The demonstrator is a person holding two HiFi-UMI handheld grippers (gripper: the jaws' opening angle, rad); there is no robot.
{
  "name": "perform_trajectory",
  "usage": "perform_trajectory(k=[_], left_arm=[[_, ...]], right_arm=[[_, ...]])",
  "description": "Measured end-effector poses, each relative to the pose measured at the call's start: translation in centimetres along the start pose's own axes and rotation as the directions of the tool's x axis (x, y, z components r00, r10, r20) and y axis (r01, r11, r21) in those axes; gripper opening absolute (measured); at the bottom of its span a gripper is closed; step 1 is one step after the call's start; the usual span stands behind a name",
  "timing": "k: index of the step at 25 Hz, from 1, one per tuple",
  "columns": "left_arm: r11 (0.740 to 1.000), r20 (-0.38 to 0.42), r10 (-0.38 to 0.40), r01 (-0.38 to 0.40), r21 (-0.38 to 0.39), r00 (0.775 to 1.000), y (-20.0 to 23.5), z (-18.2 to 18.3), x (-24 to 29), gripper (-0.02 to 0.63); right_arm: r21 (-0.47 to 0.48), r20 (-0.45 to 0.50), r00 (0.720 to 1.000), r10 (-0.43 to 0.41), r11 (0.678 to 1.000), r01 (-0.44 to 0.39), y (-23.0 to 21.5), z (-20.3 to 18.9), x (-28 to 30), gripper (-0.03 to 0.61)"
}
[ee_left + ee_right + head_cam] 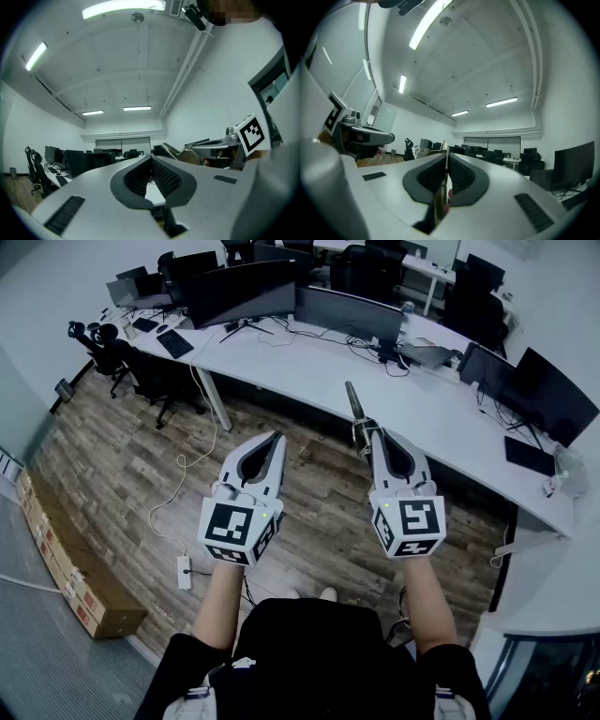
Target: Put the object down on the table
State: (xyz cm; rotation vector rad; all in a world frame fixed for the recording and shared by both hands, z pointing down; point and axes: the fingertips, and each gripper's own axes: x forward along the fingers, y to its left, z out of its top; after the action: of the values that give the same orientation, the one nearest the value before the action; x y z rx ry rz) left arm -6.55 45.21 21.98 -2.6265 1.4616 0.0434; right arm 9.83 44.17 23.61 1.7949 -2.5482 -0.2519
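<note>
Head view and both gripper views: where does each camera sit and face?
Head view: on the head, steeply down at forearms, left tool, right tool, wooden floor.
Left gripper view: on the left tool, tilted toward the ceiling; jaws together, empty.
Right gripper view: on the right tool, tilted upward; jaws clamp a slender object.
Shared: monitor desks in all; each gripper view glimpses the other tool.

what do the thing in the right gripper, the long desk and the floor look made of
The slim object in the right gripper is probably metal, given its dull grey-olive sheen, though that isn't certain. The desk is smooth matte white, likely laminated board. The floor shows wood-look planks with grain and seams; whether it is real wood or laminate is unclear.
</note>
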Motion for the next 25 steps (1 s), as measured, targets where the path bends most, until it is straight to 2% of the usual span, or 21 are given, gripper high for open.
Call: perform_trajectory(k=[10, 25], left_arm=[[1.000, -0.008, 0.007, -0.007, 0.005, 1.000, 0.5, -0.9, 0.6, 0.014], [0.999, -0.057, 0.036, -0.035, 0.017, 0.998, -3.5, -3.9, 4.1, 0.014]], right_arm=[[0.030, -0.017, 1.000, -0.004, 1.000, 0.005, -0.1, -1.1, 0.5, 0.026], [0.075, -0.070, 0.997, 0.011, 0.997, -0.006, -6.1, -5.8, -0.4, 0.026]])
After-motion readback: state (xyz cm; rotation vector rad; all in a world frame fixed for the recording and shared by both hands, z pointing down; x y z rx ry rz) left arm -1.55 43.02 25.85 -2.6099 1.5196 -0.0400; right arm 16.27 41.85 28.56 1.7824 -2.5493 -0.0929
